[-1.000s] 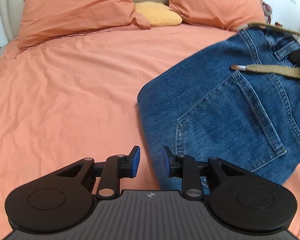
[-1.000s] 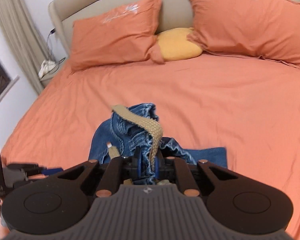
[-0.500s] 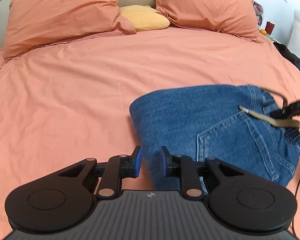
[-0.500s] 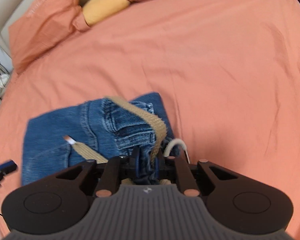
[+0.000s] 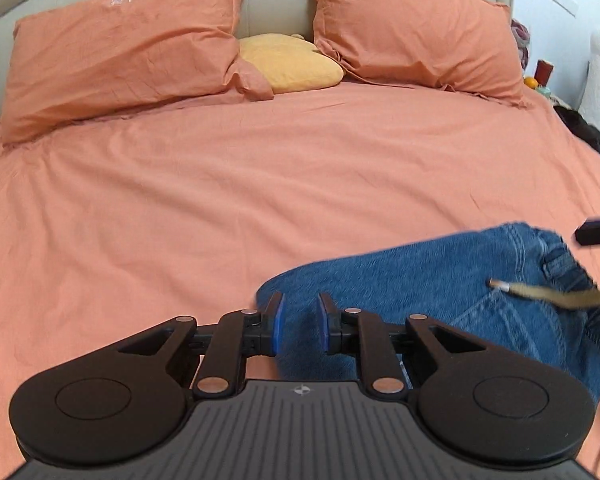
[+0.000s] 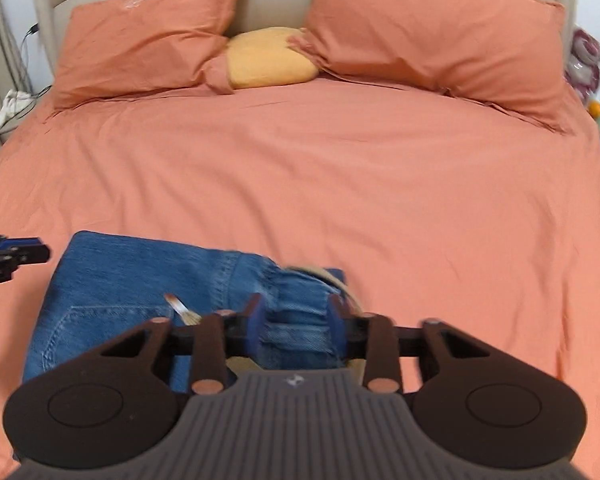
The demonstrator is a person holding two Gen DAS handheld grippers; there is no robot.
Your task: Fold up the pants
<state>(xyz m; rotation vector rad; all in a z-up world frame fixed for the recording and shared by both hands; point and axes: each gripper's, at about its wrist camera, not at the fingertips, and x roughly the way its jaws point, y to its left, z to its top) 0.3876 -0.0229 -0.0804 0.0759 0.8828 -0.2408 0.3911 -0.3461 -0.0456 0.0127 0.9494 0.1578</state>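
Right now the left gripper [image 5: 300, 322] is spread with only a narrow gap, blue pads either side of the folded edge of the jeans [image 5: 440, 296] but not visibly clamping; nothing is held. Right gripper [image 6: 296, 326] is spread wider, fingers straddling the bunched waistband; frame is blurry, but I see gaps at both pads, so I'd call it released, not pinching. Jeans lie folded into a compact block on the near part of the bed [image 5: 260, 184], back pocket up, waistband end toward the right gripper. Handling guess: denim is heavy for cloth, soft but fairly stiff at seams and waistband, not slippery, not fragile; stacked layers will sag if lifted from one point. Best holds are probably the waistband or a doubled seam edge, one gripper per corner, pinching all layers at once. Snag risk: the tan belt [image 5: 556, 295] is loose, its metal-tipped end lying across the pocket area and a loop sticking out past the waistband; it can catch a finger or drag the fold open. Further out the orange sheet is rumpled but bare, so there's room for another fold. At the far end sit two orange pillows [image 5: 116, 52] and a small yellow pillow [image 5: 288, 62] against the headboard, well apart from the jeans. Clutter beside the bed on the right is out of reach.
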